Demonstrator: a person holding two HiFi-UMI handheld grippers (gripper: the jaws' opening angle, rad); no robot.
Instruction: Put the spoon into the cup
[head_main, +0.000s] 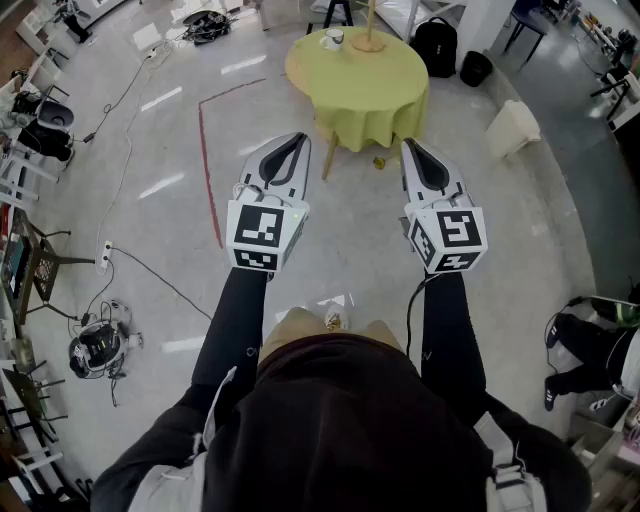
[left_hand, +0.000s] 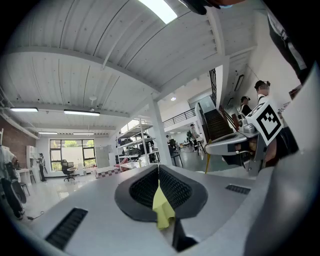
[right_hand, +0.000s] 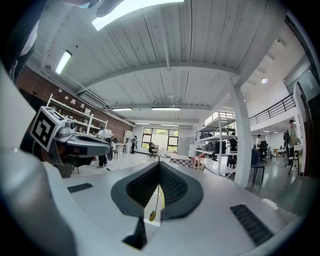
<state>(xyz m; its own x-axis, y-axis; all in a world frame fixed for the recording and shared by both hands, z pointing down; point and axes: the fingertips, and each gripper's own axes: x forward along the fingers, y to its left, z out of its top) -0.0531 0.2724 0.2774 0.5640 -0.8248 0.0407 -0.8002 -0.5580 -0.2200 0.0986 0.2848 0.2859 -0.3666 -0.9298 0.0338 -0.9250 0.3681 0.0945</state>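
A round table with a yellow-green cloth (head_main: 365, 85) stands far ahead of me in the head view. On its far left part sits a white cup (head_main: 333, 38); the spoon is too small to make out. A wooden post base (head_main: 369, 42) stands beside the cup. My left gripper (head_main: 297, 141) and right gripper (head_main: 410, 146) are held level over the floor, well short of the table. Both are shut with nothing between the jaws. In the left gripper view the left gripper (left_hand: 159, 170) shows a sliver of the yellow cloth (left_hand: 161, 206) past its jaws. The right gripper (right_hand: 159, 172) looks the same.
A small yellow object (head_main: 380, 162) lies on the floor under the table. A black backpack (head_main: 436, 45), a black bin (head_main: 477, 68) and a white container (head_main: 512, 128) stand to the table's right. Red tape (head_main: 208, 160) and cables (head_main: 135, 270) cross the floor at left.
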